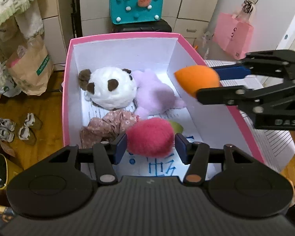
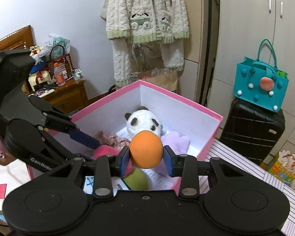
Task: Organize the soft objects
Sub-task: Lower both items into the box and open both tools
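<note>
A pink box (image 1: 120,35) with white walls holds a panda plush (image 1: 110,88), a purple plush (image 1: 155,92), a floral cloth (image 1: 106,125) and a green soft thing (image 1: 177,126). A fuzzy pink ball (image 1: 149,139) lies between the blue pads of my left gripper (image 1: 150,147) low over the box's near end. A sliver of gap shows at the right pad, so the gripper is open. My right gripper (image 2: 146,158) is shut on an orange ball (image 2: 146,149) above the box's (image 2: 167,92) right side. The same orange ball (image 1: 196,78) also shows in the left wrist view.
A teal felt bag (image 2: 261,90) sits on a black suitcase (image 2: 251,129) behind the box. A pink paper bag (image 1: 234,35) and a brown paper bag (image 1: 29,70) flank it. Shoes (image 1: 13,129) lie on the wooden floor. A striped cloth (image 2: 245,167) lies under the box.
</note>
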A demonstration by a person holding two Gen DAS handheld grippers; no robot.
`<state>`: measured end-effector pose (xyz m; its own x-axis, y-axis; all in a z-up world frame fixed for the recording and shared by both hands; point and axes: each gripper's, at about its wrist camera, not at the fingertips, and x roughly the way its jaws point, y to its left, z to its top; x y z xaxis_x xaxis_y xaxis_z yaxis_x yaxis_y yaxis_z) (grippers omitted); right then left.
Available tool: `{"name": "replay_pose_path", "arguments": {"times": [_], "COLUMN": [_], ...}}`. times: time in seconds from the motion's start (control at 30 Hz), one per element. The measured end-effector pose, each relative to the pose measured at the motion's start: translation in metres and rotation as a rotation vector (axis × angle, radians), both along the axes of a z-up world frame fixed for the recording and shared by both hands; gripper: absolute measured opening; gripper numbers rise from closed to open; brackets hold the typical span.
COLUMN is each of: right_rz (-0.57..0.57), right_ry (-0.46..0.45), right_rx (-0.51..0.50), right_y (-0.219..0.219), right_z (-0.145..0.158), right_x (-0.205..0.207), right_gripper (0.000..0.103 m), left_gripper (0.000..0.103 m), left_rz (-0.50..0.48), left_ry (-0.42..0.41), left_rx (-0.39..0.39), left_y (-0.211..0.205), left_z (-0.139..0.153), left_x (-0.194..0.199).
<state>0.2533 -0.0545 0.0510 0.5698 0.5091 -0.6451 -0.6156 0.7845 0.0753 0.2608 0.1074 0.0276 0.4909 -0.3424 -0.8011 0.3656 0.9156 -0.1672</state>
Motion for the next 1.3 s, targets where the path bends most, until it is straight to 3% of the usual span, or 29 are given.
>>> {"name": "replay_pose_path", "arguments": {"times": [0.2,0.37,0.5,0.73,0.87,1.03,1.17,1.27,1.3], "right_rz": [0.033,-0.007,-0.014,-0.017,-0.021,0.019,-0.01,-0.036,-0.045], "right_ry": [0.075,0.238,0.299,0.31,0.324,0.255,0.222,0.19,0.167], "right_rx": [0.028,0.088,0.085,0.071,0.129,0.161,0.157,0.149,0.147], "right_y": [0.014,0.025,0.034,0.044,0.036,0.025,0.014,0.005,0.001], "right_z": [-0.005,-0.02,-0.033,-0.038,-0.035,-0.017,-0.006,0.002,0.005], "right_x": [0.018,0.052,0.06,0.064,0.066,0.046,0.032,0.021,0.014], "right_gripper": [0.043,0.044,0.045,0.046,0.048,0.048,0.049,0.051,0.053], "left_gripper": [0.06,0.061,0.061,0.063,0.067,0.07,0.072,0.079,0.09], "left_rz": [0.024,0.065,0.1,0.129,0.157,0.189,0.228,0.25,0.26], "left_ry": [-0.117,-0.129,-0.147,-0.173,-0.214,-0.224,-0.248,-0.277,-0.285], "left_rx": [0.038,0.016,-0.006,-0.044,-0.028,-0.03,-0.023,-0.004,-0.002], "left_y": [0.005,0.007,0.01,0.019,0.02,0.024,0.027,0.026,0.026], "left_z": [0.019,0.021,0.023,0.029,0.032,0.034,0.037,0.041,0.042], "left_x": [-0.023,-0.021,-0.025,-0.032,-0.039,-0.043,-0.047,-0.053,-0.055]}}
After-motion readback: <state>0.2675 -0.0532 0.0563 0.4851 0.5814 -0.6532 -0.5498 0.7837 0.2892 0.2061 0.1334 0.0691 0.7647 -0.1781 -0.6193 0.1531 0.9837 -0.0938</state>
